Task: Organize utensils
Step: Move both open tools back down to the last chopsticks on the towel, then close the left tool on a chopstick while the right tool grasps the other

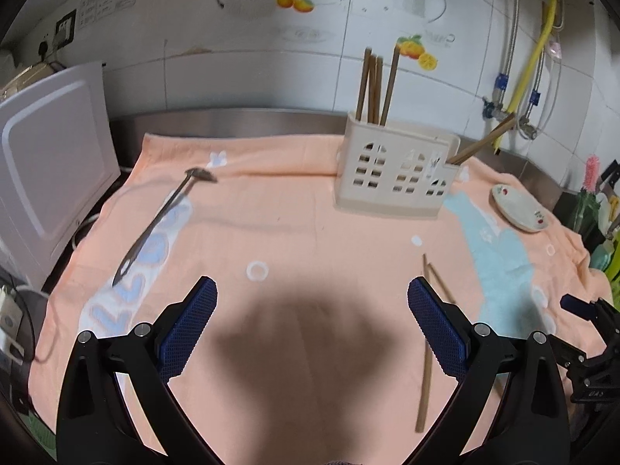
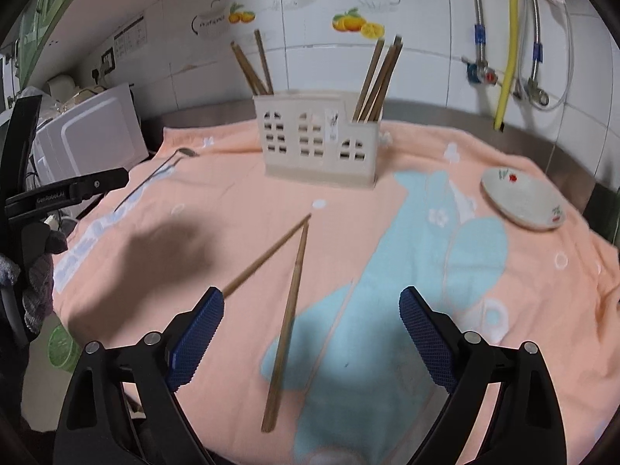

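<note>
Blue-padded fingers of the right gripper (image 2: pixel 312 310) stand wide apart with nothing between the pads, and just ahead of them, in the gap, lie two loose chopsticks (image 2: pixel 288 321) on the peach towel (image 2: pixel 240 201) that covers the table, their far tips meeting in a narrow V. The left gripper (image 1: pixel 312 298) is likewise spread and empty; the same chopsticks lie just outside its right finger, and only its own shadow falls on the cloth between its fingers. Further off, ahead and to the left of both grippers, a metal spoon (image 1: pixel 162 217) lies on the towel, untouched. Beyond the fingers, near the wall, stands the cream utensil holder (image 2: pixel 319 143), already carrying chopsticks upright in its left and right compartments. A small plate (image 2: pixel 523 197) sits far right. By my reading the sorting is partly done: two chopsticks and the spoon remain out.
</note>
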A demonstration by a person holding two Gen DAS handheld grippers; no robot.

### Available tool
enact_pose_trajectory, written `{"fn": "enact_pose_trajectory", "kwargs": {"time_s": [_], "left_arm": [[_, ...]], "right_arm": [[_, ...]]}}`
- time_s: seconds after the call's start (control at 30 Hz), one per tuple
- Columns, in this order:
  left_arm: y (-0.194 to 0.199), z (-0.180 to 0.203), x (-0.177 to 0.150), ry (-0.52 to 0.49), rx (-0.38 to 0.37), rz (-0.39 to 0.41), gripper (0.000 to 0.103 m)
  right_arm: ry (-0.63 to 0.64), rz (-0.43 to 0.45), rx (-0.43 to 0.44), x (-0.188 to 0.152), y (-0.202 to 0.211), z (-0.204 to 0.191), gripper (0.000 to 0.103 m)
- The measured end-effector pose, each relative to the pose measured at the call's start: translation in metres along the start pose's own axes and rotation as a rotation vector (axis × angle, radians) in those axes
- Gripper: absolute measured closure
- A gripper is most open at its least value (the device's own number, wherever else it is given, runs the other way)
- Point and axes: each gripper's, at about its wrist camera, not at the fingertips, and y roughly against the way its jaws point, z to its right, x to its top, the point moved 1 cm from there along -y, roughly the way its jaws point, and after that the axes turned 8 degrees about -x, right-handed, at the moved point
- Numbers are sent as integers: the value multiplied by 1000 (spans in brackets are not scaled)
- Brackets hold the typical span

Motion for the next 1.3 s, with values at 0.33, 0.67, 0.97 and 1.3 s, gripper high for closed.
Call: {"fn": "enact_pose_trajectory", "kwargs": {"time_s": [0.33,0.67,0.97,1.3], "left_arm": [[-9,-14,-29,61,5,-57,5],[-13,-21,-49,85,1,-96,5],[-14,-9,-57,61,-32,-114,7],[-21,17,-67,5,-79,-152,14]], "right_arm": [[-4,-74,22,-34,-21,-17,38],[-24,-122,65,-44,-35,-25,59],[-23,-146,70,-45,-41,-27,75],[-35,-168,52,-47,-49,-24,88]]}}
